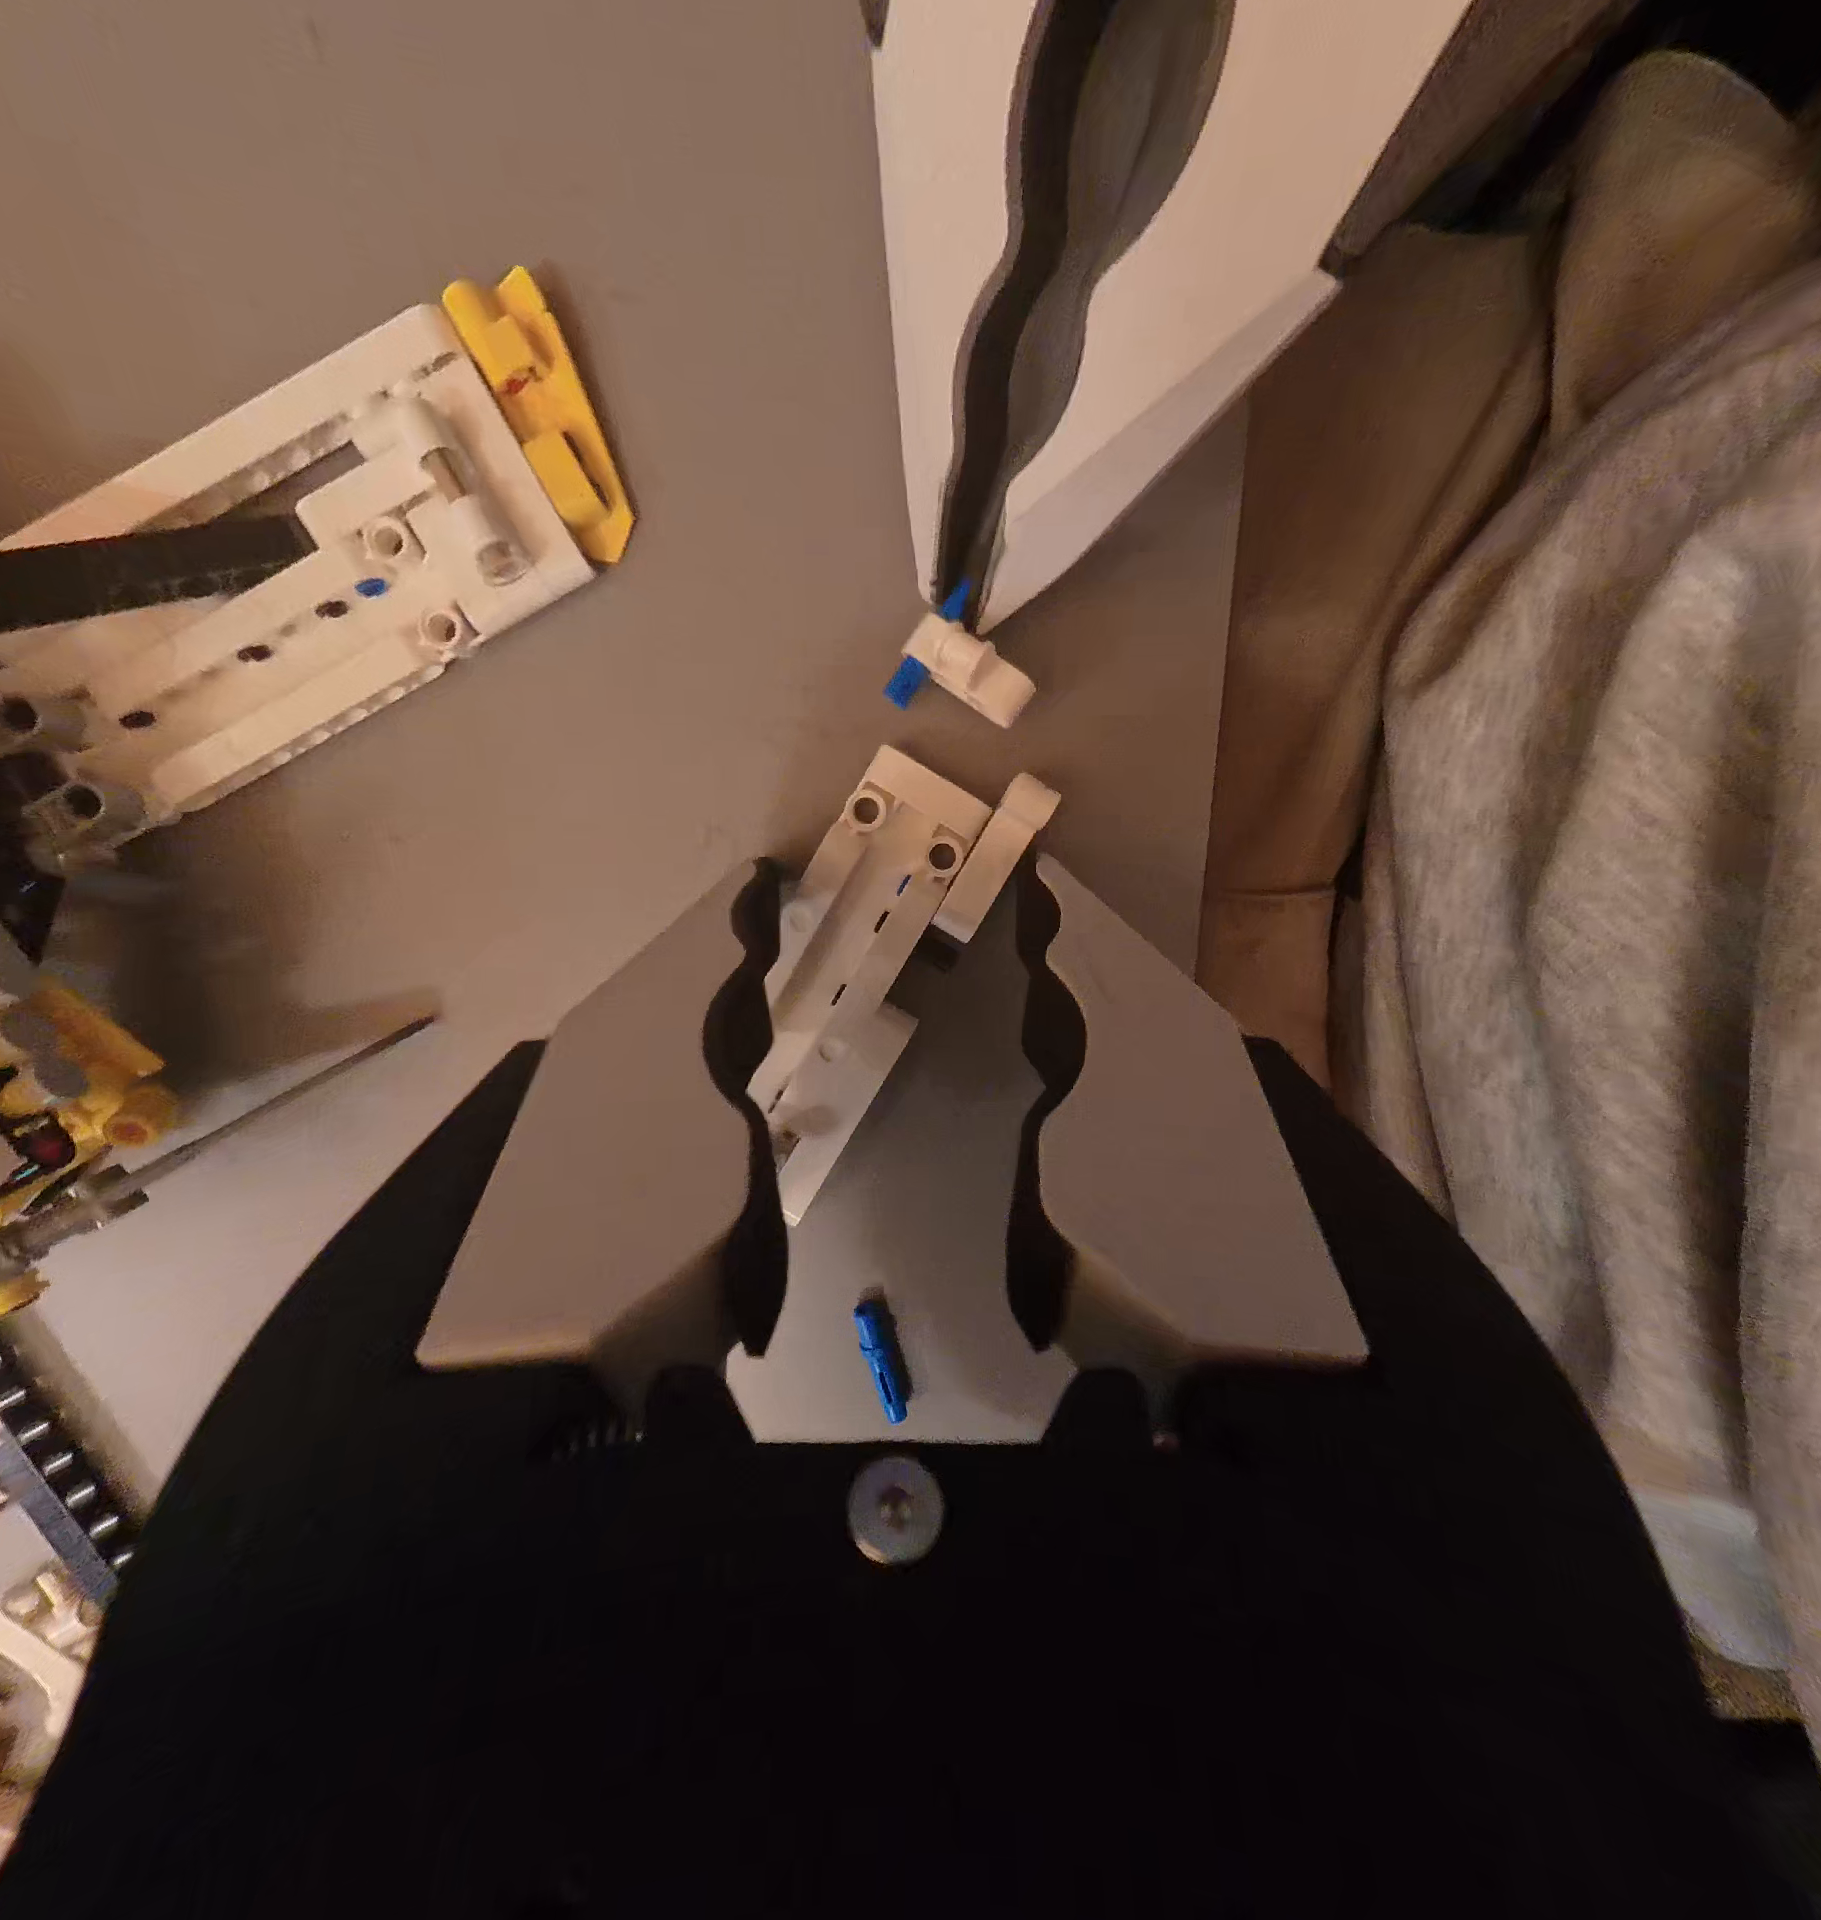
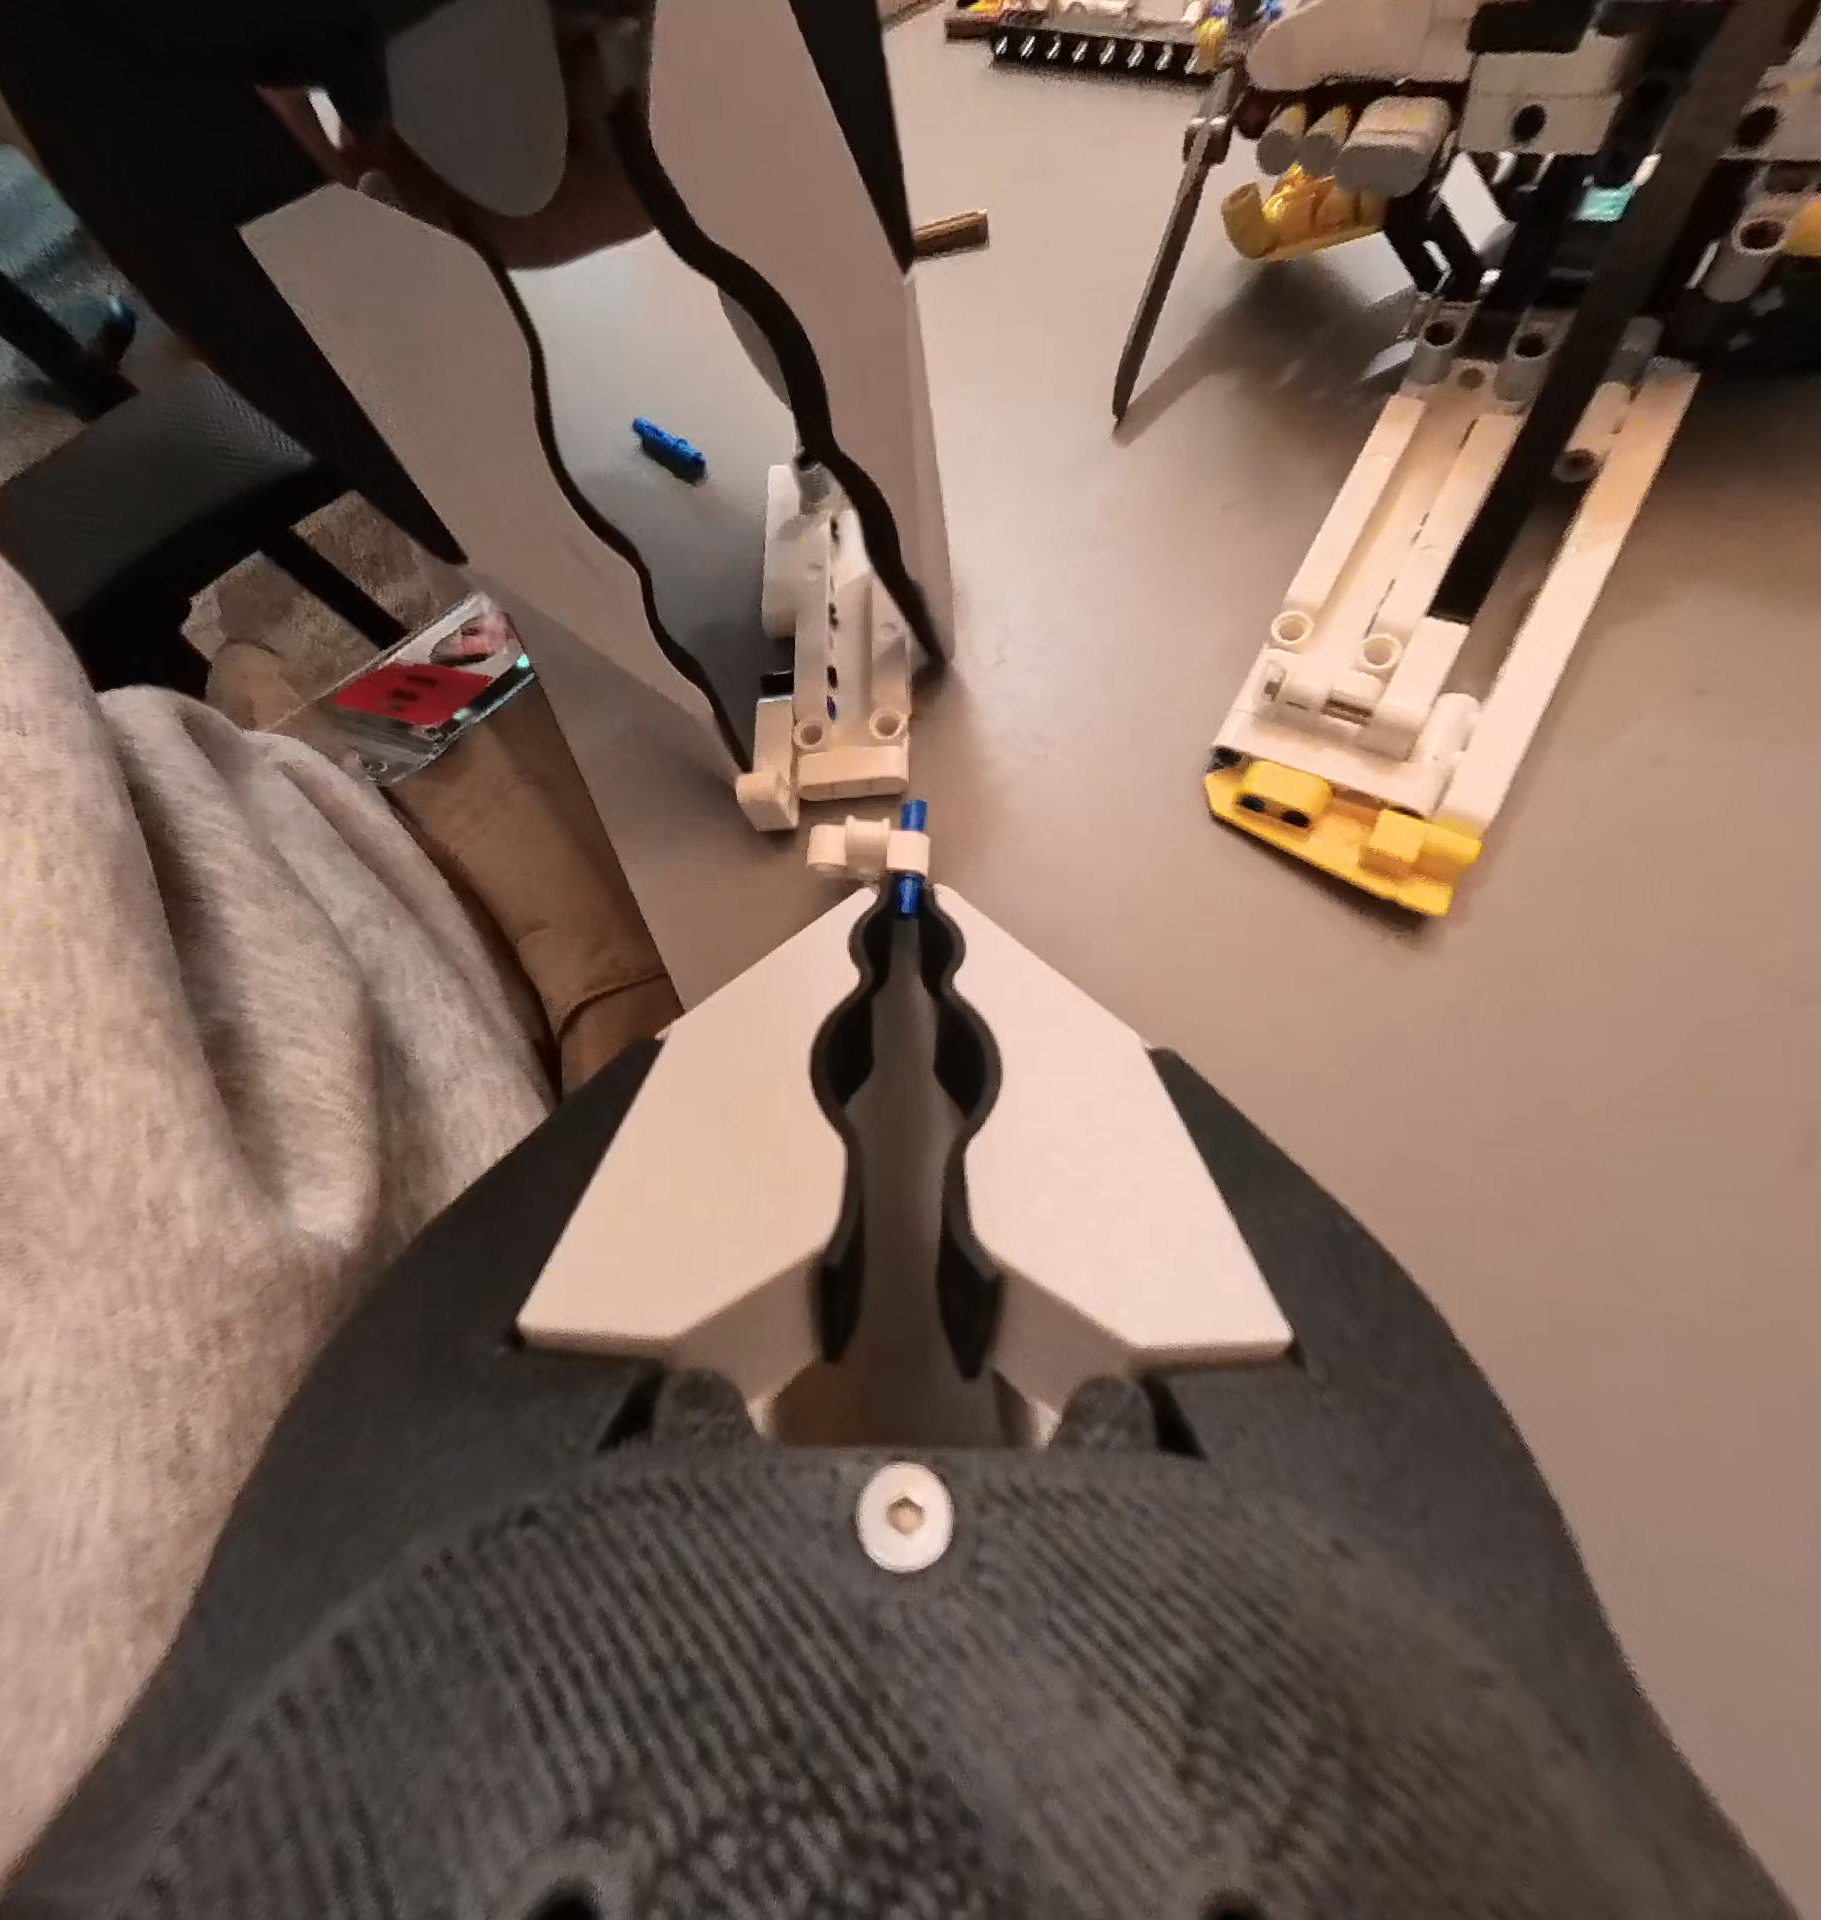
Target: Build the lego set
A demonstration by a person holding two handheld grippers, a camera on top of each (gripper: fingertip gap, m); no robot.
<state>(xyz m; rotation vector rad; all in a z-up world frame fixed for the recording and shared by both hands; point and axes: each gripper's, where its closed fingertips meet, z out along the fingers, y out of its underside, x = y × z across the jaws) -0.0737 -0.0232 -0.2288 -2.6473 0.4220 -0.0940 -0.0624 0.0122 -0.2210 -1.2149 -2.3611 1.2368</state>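
The left claw (image 1: 895, 883) stands spread around a white beam assembly (image 1: 864, 956) on the grey desk (image 1: 677, 520); whether either finger actually touches the assembly I cannot tell. A loose blue pin (image 1: 880, 1356) lies on the desk nearer that camera, between the bases of the fingers. Just beyond the assembly, and apart from it, a small white connector (image 2: 864, 842) hangs off a blue pin stub (image 2: 908, 896) that the right claw (image 2: 906, 909) pinches at its tips, its fingers pressed nearly together. Farther off on the desk lies a long white panel section with a yellow end piece (image 2: 1342, 821), joined to a larger model (image 2: 1529, 156) of grey, black and yellow parts. A grey knitted garment (image 1: 1612, 831) fills the side of both views.
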